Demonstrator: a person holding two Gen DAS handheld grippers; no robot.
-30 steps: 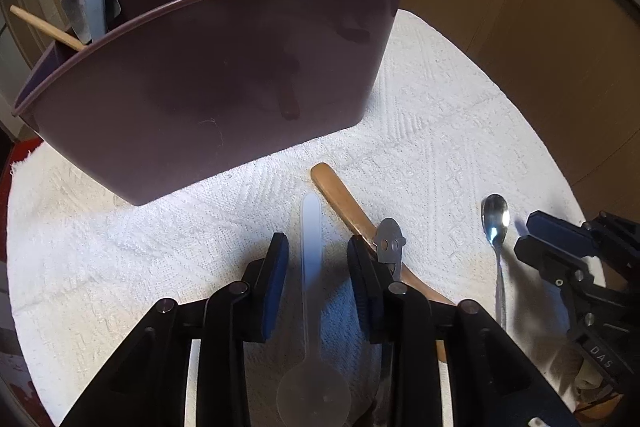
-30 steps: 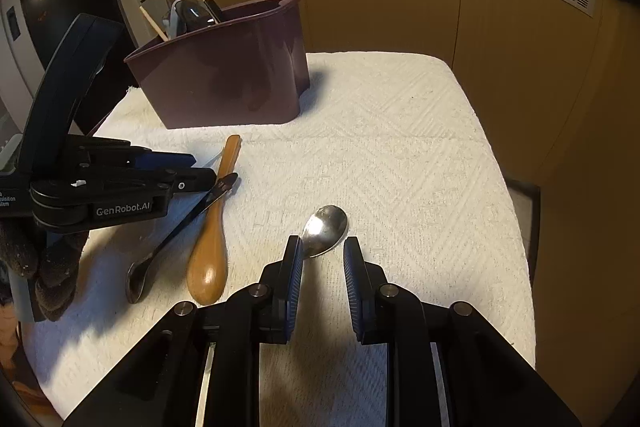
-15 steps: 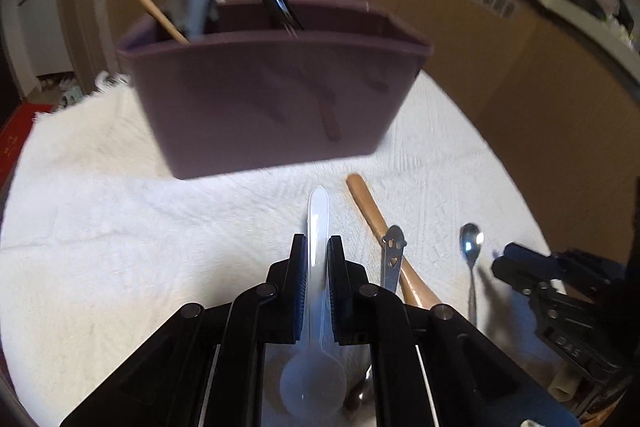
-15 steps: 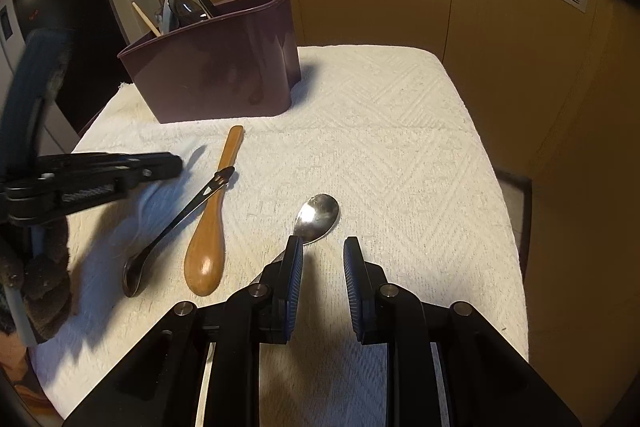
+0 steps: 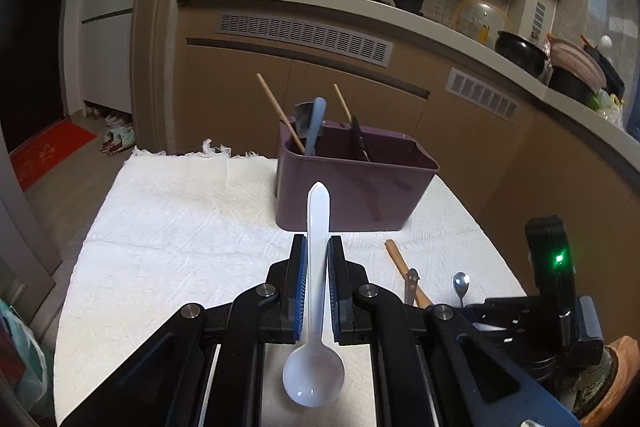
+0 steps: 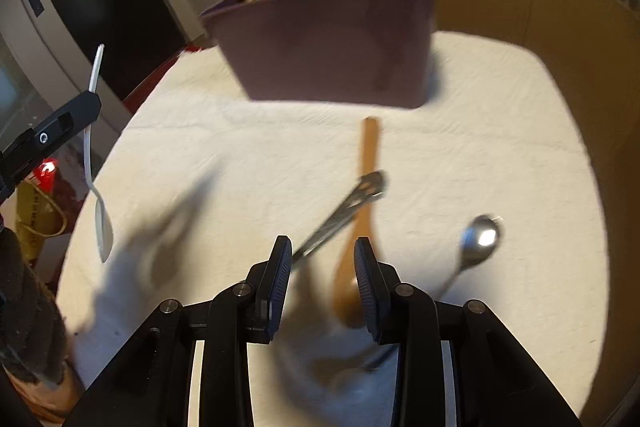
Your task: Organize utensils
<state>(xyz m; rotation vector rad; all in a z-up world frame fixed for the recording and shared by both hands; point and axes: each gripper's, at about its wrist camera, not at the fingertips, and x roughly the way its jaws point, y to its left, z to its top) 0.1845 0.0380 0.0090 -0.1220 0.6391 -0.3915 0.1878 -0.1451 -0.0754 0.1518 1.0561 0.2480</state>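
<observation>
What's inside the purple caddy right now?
Sticking out of the purple caddy: two wooden handles, a pale blue utensil, a grey spatula-like piece and a dark-handled utensil. Their lower ends, and anything shorter, are hidden by the caddy wall.

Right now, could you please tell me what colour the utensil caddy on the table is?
The utensil caddy is dark purple, a plum shade; it shows best in the left wrist view.
</observation>
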